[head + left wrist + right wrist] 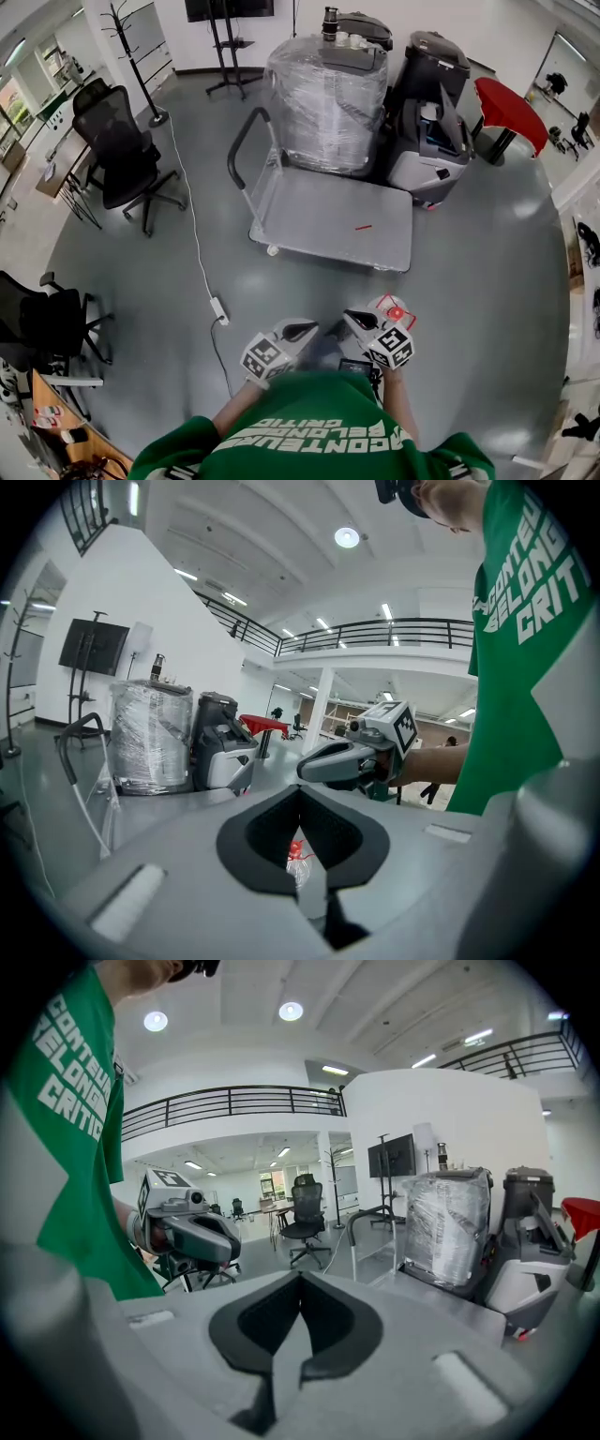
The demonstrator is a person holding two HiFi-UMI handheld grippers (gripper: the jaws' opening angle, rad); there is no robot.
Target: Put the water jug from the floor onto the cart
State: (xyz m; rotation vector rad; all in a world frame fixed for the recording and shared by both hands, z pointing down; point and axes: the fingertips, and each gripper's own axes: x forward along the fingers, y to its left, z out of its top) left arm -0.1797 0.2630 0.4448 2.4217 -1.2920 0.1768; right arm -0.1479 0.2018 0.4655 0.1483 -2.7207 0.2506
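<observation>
Glossy grey floor (487, 262), black office chair (117, 145), red table (506, 108), white walls (122, 592).

Bright, even light in here: round ceiling lamps (347, 537) plus strip lights (386, 611), no hard shadows. Only a faint one along the cart (330, 217) edge. Floor (487, 281) has soft glare patches; plastic wrap (323, 103) glints. All three views are fisheye: railing (234, 1101) bows, corners go black. Close foreground in both gripper views is soft; red speck (295, 850) there is probably too blurred to read.
</observation>
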